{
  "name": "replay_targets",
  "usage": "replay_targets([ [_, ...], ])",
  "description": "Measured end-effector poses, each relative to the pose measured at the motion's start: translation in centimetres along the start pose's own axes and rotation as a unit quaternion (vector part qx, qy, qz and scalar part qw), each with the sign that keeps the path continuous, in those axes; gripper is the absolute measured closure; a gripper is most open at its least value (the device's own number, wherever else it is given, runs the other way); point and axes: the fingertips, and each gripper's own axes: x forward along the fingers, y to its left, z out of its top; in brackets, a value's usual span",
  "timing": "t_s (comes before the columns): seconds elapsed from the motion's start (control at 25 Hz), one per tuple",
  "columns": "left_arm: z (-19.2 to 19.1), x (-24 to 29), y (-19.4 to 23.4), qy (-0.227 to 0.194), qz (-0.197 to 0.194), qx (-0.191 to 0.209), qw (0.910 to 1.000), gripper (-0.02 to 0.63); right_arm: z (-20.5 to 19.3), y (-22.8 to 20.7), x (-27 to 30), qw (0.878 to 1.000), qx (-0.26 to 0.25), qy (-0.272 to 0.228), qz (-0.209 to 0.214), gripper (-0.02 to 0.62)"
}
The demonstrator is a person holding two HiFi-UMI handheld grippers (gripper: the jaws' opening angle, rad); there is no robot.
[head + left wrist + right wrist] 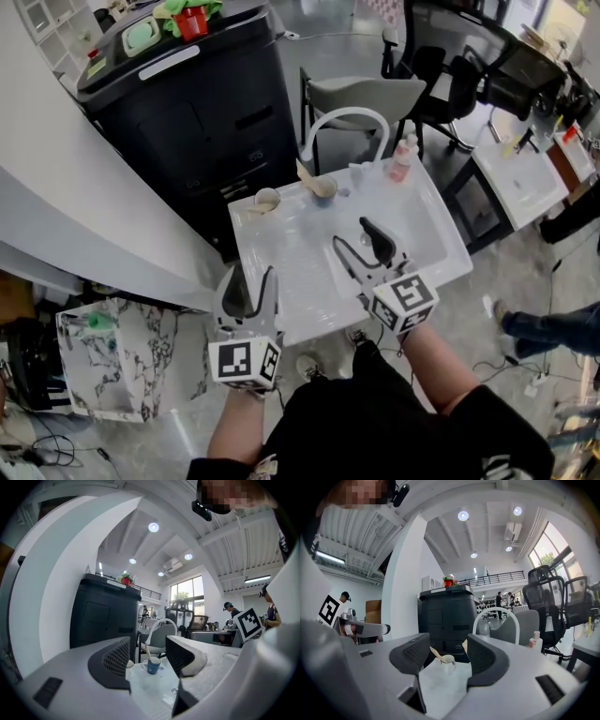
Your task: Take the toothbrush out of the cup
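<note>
Nearest, the left gripper [253, 277] is at the 7 o'clock edge of the white table [441, 244], jaws wide apart with nothing in them. The right gripper [351, 232] is further in over the table, jaws also spread and empty. At the far edge, 12 o'clock, the blue cup [324, 189] has the toothbrush [147, 652] standing in it. A white cup [267, 200] sits at its 8 o'clock. Task looks unstarted: the reach, grip and lift are all left.

The tabletop [300, 291] is smooth, glossy white. The blue cup [323, 190] looks glazed and shiny, and the toothbrush [306, 172] handle looks like pale, matt wood. The left gripper [253, 279] and right gripper [360, 244] are matt grey plastic with dark, finely ribbed pads [115, 660].
</note>
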Motion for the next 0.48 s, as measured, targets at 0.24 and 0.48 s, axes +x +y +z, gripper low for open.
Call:
replay_targets([
  [0.24, 0.5, 1.9, -0.6, -0.003, 0.035, 0.001, 0.9994, 0.385, 0.0, -2.2, 2.7, 0.999, 0.0, 0.005, 0.038, 0.345],
  [0.48, 0.3, 3.4, -1.5, -0.005, 0.054, 0.004, 0.9985, 0.385, 0.3, -4.3, 5.1, 0.999, 0.002, 0.003, 0.052, 0.345],
])
